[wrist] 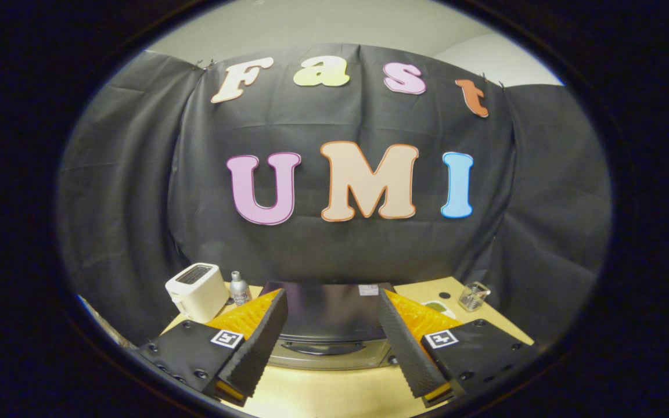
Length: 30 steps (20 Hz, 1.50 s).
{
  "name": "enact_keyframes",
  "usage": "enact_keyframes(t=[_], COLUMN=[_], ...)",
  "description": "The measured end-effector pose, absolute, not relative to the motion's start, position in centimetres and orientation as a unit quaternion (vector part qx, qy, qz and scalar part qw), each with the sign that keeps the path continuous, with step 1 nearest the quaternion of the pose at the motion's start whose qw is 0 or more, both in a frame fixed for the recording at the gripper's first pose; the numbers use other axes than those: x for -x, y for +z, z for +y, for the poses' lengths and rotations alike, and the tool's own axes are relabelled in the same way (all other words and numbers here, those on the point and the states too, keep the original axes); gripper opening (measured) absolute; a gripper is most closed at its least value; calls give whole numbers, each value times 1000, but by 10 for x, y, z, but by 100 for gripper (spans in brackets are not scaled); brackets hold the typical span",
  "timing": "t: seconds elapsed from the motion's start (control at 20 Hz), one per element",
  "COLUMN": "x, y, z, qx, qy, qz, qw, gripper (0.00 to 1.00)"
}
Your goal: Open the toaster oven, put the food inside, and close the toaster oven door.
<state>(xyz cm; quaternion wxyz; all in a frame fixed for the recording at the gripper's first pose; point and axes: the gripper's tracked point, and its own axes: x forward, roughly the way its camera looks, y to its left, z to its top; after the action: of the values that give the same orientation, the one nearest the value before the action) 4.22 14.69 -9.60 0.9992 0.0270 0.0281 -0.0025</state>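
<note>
The toaster oven point(328, 316) is a black box with a silver front, seen from above and sitting on the wooden table point(334, 395). Its dark top fills the space between my two fingers, and its door handle point(323, 348) curves along the silver front edge just below. My gripper point(334, 339) is open, its fingers spread wide to either side of the oven with nothing held. A small plate with green food point(438, 305) lies beyond the right finger, partly hidden by it.
A white pop-up toaster point(198, 290) stands at the back left of the table, with a small silver bottle point(240, 288) beside it. A clear glass cup point(474, 296) sits at the back right. The black cloth wall hangs right behind the table.
</note>
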Motion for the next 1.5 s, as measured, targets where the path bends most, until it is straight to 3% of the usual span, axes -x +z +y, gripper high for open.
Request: enact_keyframes(t=[0.4,0.7,0.9,1.5], x=[-90,-123,-134,-129], y=[-173,-216,-243,-252], z=[143,177,170,166], qx=[-4,-12,-30,-59], qy=[-27,25,12,30], qz=[39,42,56,26], qw=[999,999,998,997], gripper=[97,97,98,97])
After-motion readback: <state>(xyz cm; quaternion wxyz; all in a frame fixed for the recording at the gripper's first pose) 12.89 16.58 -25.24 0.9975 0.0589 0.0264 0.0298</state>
